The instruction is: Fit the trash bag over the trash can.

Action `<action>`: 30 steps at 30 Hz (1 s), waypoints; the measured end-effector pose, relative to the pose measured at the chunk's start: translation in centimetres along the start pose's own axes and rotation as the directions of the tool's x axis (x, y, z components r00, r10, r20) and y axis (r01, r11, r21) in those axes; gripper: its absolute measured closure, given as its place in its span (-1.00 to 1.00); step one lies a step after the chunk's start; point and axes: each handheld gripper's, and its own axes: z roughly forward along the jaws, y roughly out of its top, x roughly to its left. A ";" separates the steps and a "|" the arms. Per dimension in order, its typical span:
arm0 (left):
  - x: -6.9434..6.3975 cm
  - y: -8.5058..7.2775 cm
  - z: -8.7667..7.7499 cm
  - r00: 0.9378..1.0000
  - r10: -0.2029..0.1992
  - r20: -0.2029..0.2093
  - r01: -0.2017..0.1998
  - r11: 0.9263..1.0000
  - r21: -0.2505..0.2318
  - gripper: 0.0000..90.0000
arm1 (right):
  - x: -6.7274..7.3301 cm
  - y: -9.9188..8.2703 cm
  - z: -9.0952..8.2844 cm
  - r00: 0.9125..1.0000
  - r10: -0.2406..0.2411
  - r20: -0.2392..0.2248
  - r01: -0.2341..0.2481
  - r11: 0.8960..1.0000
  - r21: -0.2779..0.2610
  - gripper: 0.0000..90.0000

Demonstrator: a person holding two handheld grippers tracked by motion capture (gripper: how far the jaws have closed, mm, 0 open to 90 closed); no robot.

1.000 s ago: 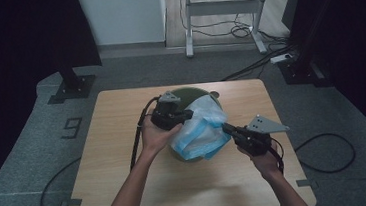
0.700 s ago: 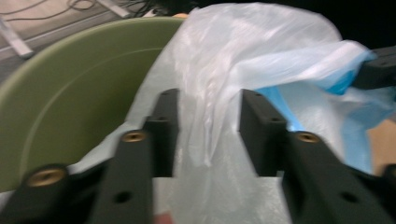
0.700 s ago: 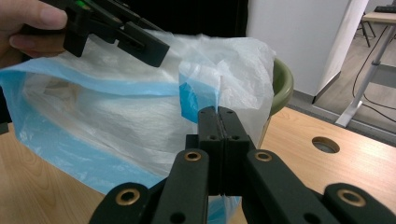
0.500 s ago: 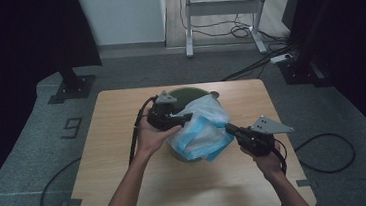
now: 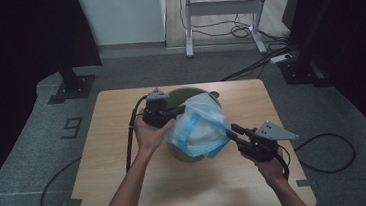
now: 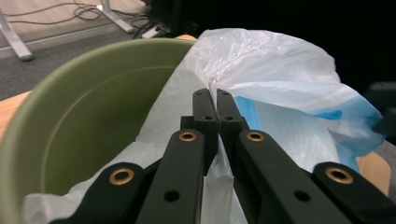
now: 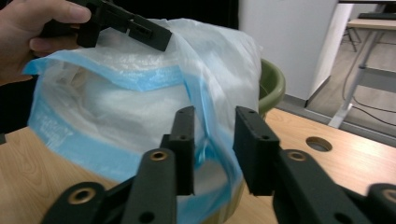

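A green bin stands near the centre of the wooden worktop, slightly toward its far edge. A white plastic bag with blue edging is draped over the bin's rim and bulges out on the near side, covering most of the opening; in the left gripper view the bin's bare green inner wall shows at 9 o'clock of the bag.

Left claw: at 9 o'clock of the bin, held in the person's left hand. Its jaws have just been closing and now stand clenched, tips together, with a fold of the white bag film pinched between them, as the left gripper view shows. The right gripper view shows this same claw gripping the bag's upper edge.

Right claw: at 4 o'clock of the bin, held in the person's right hand. Its jaws have just been opening. In the right gripper view they stand apart, with the blue-edged hem of the bag hanging in the gap; the pads do not press on it. State: released.

Cables trail from both claws across the worktop and floor.
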 end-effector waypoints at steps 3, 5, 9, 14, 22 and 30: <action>0.0 -0.1 0.0 1.000 -0.017 -0.005 0.017 1.000 -0.007 0.99 | 0.7 -0.4 -0.8 1.000 0.002 0.003 -0.002 1.000 -0.006 0.38; 0.1 -0.2 0.0 1.000 -0.027 -0.004 0.027 1.000 -0.011 0.99 | 1.2 -0.6 -1.1 1.000 0.011 0.006 -0.011 1.000 0.001 0.35; -0.1 -0.2 0.2 1.000 -0.030 0.002 0.030 0.999 -0.011 0.99 | 1.7 -0.9 -0.8 1.000 0.004 0.015 -0.004 1.000 0.016 0.31; -0.1 -0.1 0.2 0.999 -0.033 0.006 0.033 0.999 -0.020 0.99 | 1.4 -1.4 0.2 0.999 0.018 0.042 -0.020 0.999 0.032 0.37; 0.3 -0.3 -0.2 0.999 -0.046 -0.001 0.045 0.998 -0.050 0.99 | 1.4 -2.2 1.4 0.997 0.013 0.081 -0.017 0.999 0.049 0.96; 1.3 -0.4 -1.4 0.996 -0.084 -0.015 0.082 0.991 -0.105 0.99 | 0.9 -2.4 0.9 0.997 0.004 0.078 -0.008 0.998 0.055 0.96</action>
